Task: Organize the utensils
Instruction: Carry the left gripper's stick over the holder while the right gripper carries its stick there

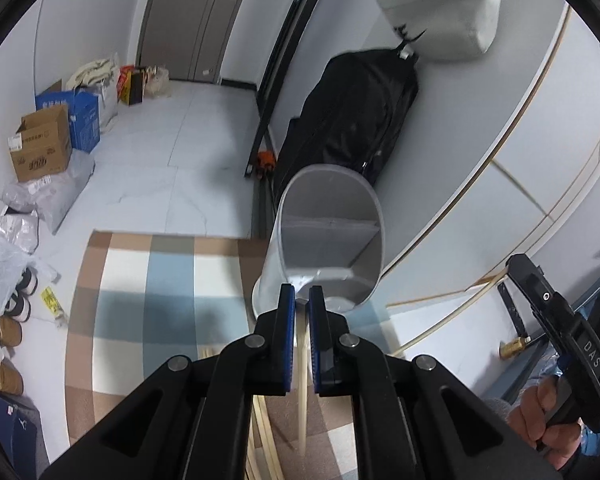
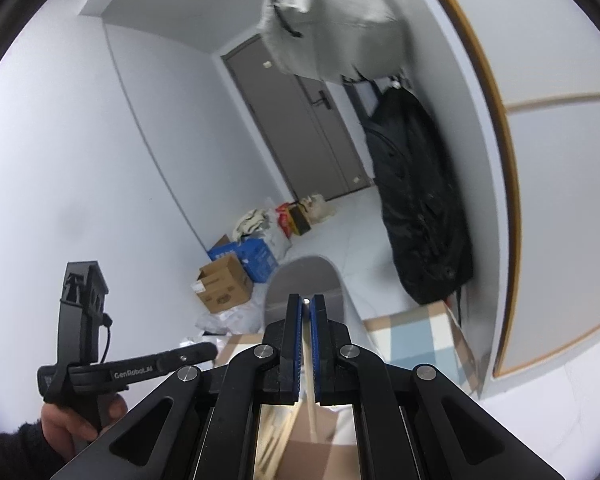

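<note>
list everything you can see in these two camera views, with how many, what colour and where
grey plastic oval utensil holder: one, grey, just ahead of both grippers
pale wooden chopsticks: one in the left jaws, one in the right jaws, more on the rug
checked rug: one, brown, blue, white, on the floor
brown cardboard box: one, by the wall
blue cardboard box: one, behind the brown one
black garment bag: one, hanging on the wall
white cloth bag: one, above it
grey door: one, far end
left hand-held gripper: shut on a chopstick
right hand-held gripper: shut on a chopstick
</note>
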`<state>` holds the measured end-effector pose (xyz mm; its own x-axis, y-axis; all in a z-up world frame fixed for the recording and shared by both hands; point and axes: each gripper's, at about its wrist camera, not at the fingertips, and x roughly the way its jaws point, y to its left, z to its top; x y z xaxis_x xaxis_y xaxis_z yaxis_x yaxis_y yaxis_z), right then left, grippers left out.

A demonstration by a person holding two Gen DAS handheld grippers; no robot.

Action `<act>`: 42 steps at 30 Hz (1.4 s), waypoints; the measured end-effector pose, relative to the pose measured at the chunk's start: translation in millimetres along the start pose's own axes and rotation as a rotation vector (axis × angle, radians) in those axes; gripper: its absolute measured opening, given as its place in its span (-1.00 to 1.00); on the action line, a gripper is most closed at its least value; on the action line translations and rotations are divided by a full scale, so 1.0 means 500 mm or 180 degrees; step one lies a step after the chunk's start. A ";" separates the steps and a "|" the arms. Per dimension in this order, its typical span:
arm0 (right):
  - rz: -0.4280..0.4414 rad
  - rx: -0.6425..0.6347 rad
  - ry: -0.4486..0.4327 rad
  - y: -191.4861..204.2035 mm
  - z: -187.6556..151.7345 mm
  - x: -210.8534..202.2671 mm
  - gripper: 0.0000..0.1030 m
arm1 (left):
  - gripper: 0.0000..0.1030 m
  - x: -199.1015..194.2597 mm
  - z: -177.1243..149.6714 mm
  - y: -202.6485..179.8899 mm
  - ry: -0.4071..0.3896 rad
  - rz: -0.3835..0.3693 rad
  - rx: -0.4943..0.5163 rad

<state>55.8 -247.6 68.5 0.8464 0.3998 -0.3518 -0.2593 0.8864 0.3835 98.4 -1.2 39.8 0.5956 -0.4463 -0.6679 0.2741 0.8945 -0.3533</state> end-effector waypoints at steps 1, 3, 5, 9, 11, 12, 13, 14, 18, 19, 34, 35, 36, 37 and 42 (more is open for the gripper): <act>0.0019 -0.0036 -0.0014 0.009 0.009 -0.002 -0.93 | -0.95 -0.007 0.005 -0.002 -0.0027 -0.0027 0.0001; 0.0063 -0.0042 -0.0032 0.019 0.024 -0.005 -0.93 | -0.95 -0.021 0.012 -0.010 -0.0072 -0.0085 -0.0007; 0.0128 0.0049 -0.0042 0.023 0.049 -0.008 -0.93 | -0.95 -0.037 0.027 -0.015 -0.0147 -0.0085 0.0015; 0.0200 0.0050 -0.0122 0.039 0.103 -0.019 -0.93 | -0.95 -0.066 0.063 -0.021 -0.0315 -0.0144 0.0048; 0.0206 0.0005 -0.0137 0.051 0.128 -0.023 -0.93 | -0.95 -0.081 0.087 -0.027 -0.0400 -0.0170 0.0079; 0.0213 -0.0043 -0.0143 0.061 0.148 -0.022 -0.93 | -0.95 -0.085 0.096 -0.030 -0.0426 -0.0190 0.0077; 0.0205 -0.0073 -0.0142 0.066 0.157 -0.022 -0.93 | -0.95 -0.090 0.108 -0.034 -0.0477 -0.0202 0.0107; 0.0191 -0.0116 -0.0139 0.073 0.172 -0.017 -0.93 | -0.95 -0.096 0.125 -0.042 -0.0537 -0.0215 0.0160; 0.0127 -0.0327 -0.0135 0.104 0.226 0.007 -0.93 | -0.95 -0.093 0.167 -0.059 -0.0699 -0.0166 0.0326; 0.0106 -0.0381 -0.0137 0.110 0.237 0.015 -0.93 | -0.95 -0.091 0.183 -0.065 -0.0760 -0.0137 0.0371; -0.0191 -0.0599 -0.0027 0.071 0.289 0.148 -0.93 | -0.95 -0.013 0.257 -0.056 -0.0943 0.0088 0.0382; -0.0197 -0.0577 0.0001 0.062 0.287 0.160 -0.93 | -0.95 -0.005 0.257 -0.054 -0.0936 0.0088 0.0388; -0.0199 -0.0557 0.0018 0.054 0.285 0.168 -0.93 | -0.95 0.004 0.258 -0.050 -0.0917 0.0063 0.0377; -0.0199 -0.0537 0.0036 0.048 0.285 0.176 -0.93 | -0.95 0.010 0.262 -0.049 -0.0910 0.0066 0.0363; -0.0220 -0.0504 0.0116 0.026 0.278 0.205 -0.93 | -0.95 0.032 0.243 -0.037 -0.0952 0.0076 0.0342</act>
<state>204.0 -227.5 156.2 0.8481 0.3423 -0.4045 -0.2735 0.9366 0.2190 194.8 -21.5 115.2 0.7941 -0.4116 -0.4473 0.3260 0.9095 -0.2581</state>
